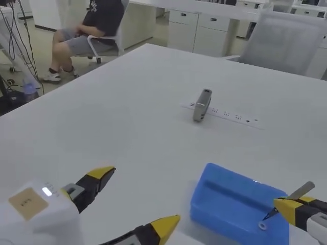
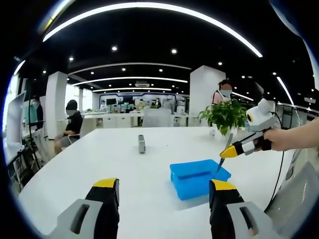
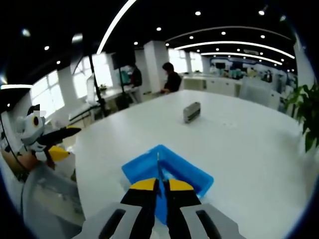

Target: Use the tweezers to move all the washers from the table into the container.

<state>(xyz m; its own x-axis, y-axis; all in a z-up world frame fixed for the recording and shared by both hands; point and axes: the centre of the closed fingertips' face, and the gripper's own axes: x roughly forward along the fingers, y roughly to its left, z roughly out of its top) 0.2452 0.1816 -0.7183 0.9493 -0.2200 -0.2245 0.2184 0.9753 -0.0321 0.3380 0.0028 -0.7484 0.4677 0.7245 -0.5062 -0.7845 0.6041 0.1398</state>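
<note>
A blue container [image 1: 230,201] stands on the white table [image 1: 127,117] at the near right. My right gripper [image 1: 288,205] is shut on grey tweezers [image 1: 301,191], whose tip points down at the container's near right corner. A small washer [image 1: 262,225] sits right at that tip. In the right gripper view the tweezers [image 3: 158,169] stick out from the shut gripper [image 3: 160,185] over the container [image 3: 174,169]. My left gripper [image 1: 135,199] stands open to the left of the container with nothing between its jaws. In its own view that gripper [image 2: 163,184] faces the container [image 2: 199,177].
A small grey metal block [image 1: 202,104] stands mid-table beside a flush socket strip [image 1: 227,114]. A person sits on a chair [image 1: 94,25] beyond the far left edge. A grey chair [image 1: 286,41] is at the far right. A potted plant [image 2: 224,115] stands on the table's far side.
</note>
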